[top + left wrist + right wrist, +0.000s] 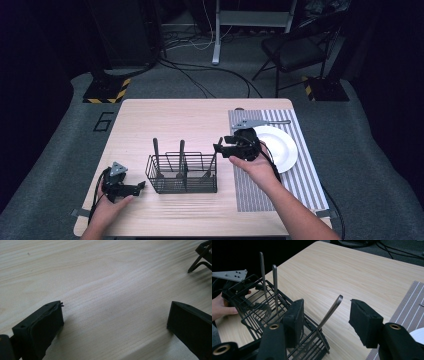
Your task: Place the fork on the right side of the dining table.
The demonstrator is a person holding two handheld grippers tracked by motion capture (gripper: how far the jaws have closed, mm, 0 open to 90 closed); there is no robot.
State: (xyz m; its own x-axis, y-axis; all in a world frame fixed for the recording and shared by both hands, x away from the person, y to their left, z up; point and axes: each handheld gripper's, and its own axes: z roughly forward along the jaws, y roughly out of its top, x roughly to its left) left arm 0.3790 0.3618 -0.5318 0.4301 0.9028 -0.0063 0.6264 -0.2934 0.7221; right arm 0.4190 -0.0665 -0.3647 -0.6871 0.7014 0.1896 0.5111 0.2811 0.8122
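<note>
Right gripper (325, 320) open, jaws either side of a leaning utensil handle (331, 310), not pressing it; handle stands in wire caddy's (182, 175) right compartment, table centre. Left gripper (115, 325) open, resting near-left of caddy.

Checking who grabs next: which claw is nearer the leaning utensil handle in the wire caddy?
Right. The right claw is open around the leaning handle; the left claw rests left of the caddy.

Left gripper (141, 186) rests low, jaws wide; right gripper (218, 145) hovers, jaws apart.
</note>
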